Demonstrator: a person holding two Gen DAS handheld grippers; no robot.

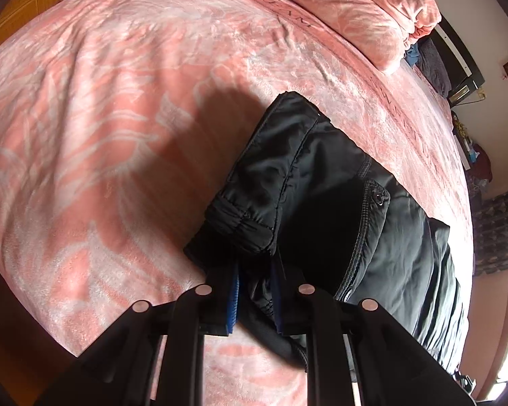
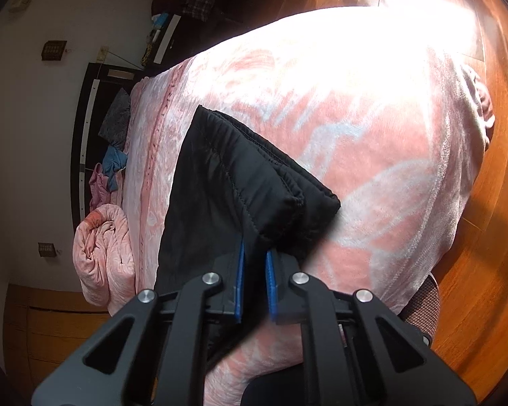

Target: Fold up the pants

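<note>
Black padded pants (image 1: 325, 203) lie partly folded on a pink patterned bed. In the left wrist view my left gripper (image 1: 255, 280) is shut on a bunched end of the pants next to the elastic cuff (image 1: 235, 221), black fabric pinched between its blue pads. In the right wrist view the pants (image 2: 227, 182) hang lifted above the bed, the gathered waistband (image 2: 288, 182) along their upper right edge. My right gripper (image 2: 254, 267) is shut on the near edge of the pants, fabric filling the gap between the blue pads.
The pink blanket (image 1: 118, 118) covers the whole bed. A folded pink quilt (image 1: 365, 10) lies at the head, also seen rolled in the right wrist view (image 2: 101, 253). A dark headboard (image 2: 88, 128) with loose clothes stands by the white wall. Wooden floor (image 2: 498, 203) lies beyond the bed edge.
</note>
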